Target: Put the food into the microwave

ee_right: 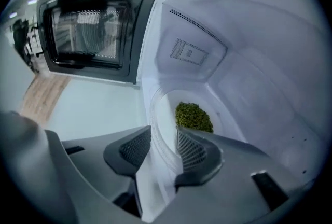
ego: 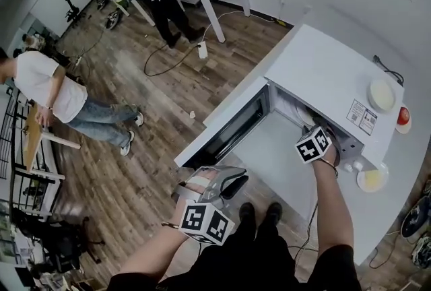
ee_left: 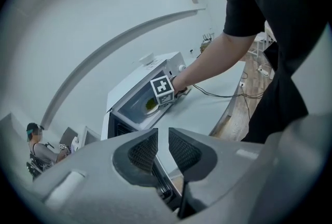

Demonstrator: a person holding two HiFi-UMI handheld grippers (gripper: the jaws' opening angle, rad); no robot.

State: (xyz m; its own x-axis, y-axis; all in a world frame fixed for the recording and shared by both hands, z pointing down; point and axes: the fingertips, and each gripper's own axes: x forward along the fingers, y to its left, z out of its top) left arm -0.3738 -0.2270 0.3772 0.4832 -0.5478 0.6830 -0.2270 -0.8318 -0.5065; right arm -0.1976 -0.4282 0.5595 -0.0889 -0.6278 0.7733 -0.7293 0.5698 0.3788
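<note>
The microwave [ego: 316, 64] is a smooth white box on a matte white counter [ego: 276, 165], right of centre in the head view. Its door [ego: 232, 131], dark glass with a fine mesh behind it, hangs wide open toward the lower left. The cavity walls are glossy and pale, with a small perforated vent panel [ee_right: 188, 53] in the upper middle of the right gripper view.

The food [ee_right: 193, 116] is a low mound of small green grains (too fine to name) on a round whitish plate [ee_right: 165, 114] with faint rings round its rim. It sits on the cavity floor, just below the centre of that view.

The right gripper [ee_right: 163, 148] reaches into the cavity. Its grey cross-hatched pads stand wide apart with the plate's near rim running between them, and a gap shows beside the picture-left pad, so nothing is clamped.

The left gripper [ee_left: 162, 148] hovers at the bottom centre of the head view, by the door. Its pads are a narrow slit apart, with nothing between them.
</note>
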